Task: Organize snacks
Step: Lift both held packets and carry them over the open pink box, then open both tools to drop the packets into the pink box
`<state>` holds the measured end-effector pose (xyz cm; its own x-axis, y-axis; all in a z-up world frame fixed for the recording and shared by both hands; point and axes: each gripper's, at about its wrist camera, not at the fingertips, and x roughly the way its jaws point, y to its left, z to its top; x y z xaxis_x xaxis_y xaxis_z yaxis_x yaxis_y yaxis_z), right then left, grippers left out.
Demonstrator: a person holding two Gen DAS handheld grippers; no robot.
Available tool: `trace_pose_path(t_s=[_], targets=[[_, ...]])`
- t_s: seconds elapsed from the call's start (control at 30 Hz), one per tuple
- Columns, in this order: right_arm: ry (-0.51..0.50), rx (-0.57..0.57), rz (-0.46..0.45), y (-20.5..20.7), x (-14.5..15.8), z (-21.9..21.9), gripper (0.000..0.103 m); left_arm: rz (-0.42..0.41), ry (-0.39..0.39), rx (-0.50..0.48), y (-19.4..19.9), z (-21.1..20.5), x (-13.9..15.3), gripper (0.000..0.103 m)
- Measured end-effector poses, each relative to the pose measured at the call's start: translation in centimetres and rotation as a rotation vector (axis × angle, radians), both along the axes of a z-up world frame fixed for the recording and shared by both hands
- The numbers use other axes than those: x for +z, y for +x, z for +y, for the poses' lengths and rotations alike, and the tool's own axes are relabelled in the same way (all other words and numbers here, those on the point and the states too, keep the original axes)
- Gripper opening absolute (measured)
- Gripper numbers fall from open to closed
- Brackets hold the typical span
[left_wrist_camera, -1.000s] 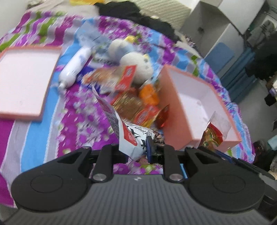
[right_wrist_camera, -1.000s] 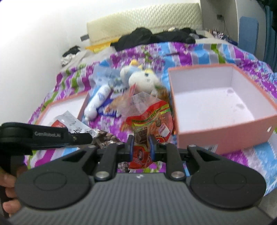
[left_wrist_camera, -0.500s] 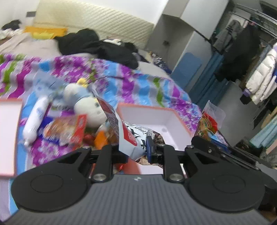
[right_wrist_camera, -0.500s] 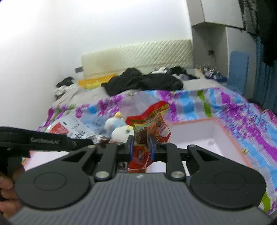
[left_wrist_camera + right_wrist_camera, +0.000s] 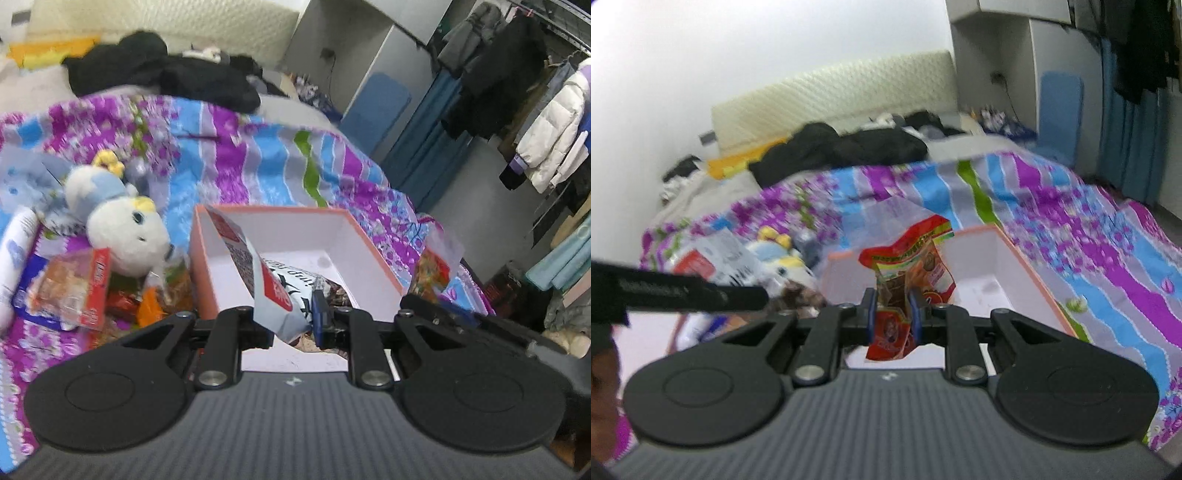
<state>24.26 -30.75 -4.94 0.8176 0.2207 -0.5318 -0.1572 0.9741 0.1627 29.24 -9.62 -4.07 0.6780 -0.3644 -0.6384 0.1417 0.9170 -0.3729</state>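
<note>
My left gripper point(image 5: 291, 325) is clamped on a white snack bag point(image 5: 275, 291) with a red label, low centre of the left wrist view. My right gripper point(image 5: 891, 317) is pinched on a red and green snack pouch point(image 5: 910, 266), centre of the right wrist view. Both sets of fingers are closed on film; neither bag is loose.

The 2 bags hang over the open pink box point(image 5: 354, 236), which sits on the striped bedspread point(image 5: 258, 166). The box is mid-frame in both views and its white floor looks bare. More snack packets point(image 5: 70, 291) lie in the lower left of the left view, beside a plush toy point(image 5: 125, 236) and a white bottle point(image 5: 14, 251).

Handling, as I judge it: both bags are light, crinkly and soft, with slick plastic film. The white bag flops sideways above my fingers, so it has no stiffness of its own. The pouch stands more upright, and its clear top flap looks thin. The contents are probably brittle, so I should not squeeze hard on the body.

Best hold is the sealed edge or a flat corner, where the film is doubled and nothing crushes. My fingers look to be on the lower part of each bag, which seems fine for a short carry. The risk is film sliding out if I swing fast. Release low into the box; the bags will slump, not stand.
</note>
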Motion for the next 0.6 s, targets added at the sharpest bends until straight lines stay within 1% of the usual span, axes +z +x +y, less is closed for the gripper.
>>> trace_pose_path(t_s=[0.17, 0.23, 0.27, 0.33, 0.37, 0.47, 0.53, 0.6], targets=[[-0.019, 0.004, 0.111, 2.9, -3.0, -1.3, 0.022, 0.097, -0.006, -0.042, 4.5, -1.0, -2.4, 0.022], [-0.047, 0.000, 0.150, 3.8, -4.2, -1.5, 0.022, 0.139, -0.032, -0.074, 5.9, -1.7, -3.3, 0.022], [-0.055, -0.003, 0.171, 4.3, -4.9, -1.8, 0.022, 0.154, -0.029, -0.082, 6.4, -2.3, -3.7, 0.022], [-0.057, -0.029, 0.214, 5.0, -6.2, -2.6, 0.022, 0.179, 0.019, -0.096, 7.6, -3.5, -4.4, 0.022], [-0.063, -0.028, 0.233, 5.4, -6.9, -2.9, 0.023, 0.198, 0.027, -0.100, 8.2, -4.0, -4.8, 0.022], [-0.085, -0.015, 0.278, 6.3, -8.2, -3.5, 0.023, 0.244, 0.028, -0.108, 9.8, -5.1, -6.0, 0.022], [-0.078, -0.014, 0.309, 7.0, -9.0, -3.8, 0.023, 0.265, 0.041, -0.113, 10.6, -5.7, -6.6, 0.023], [-0.080, -0.018, 0.319, 7.2, -9.5, -3.9, 0.025, 0.279, 0.059, -0.115, 10.9, -6.2, -7.1, 0.023]])
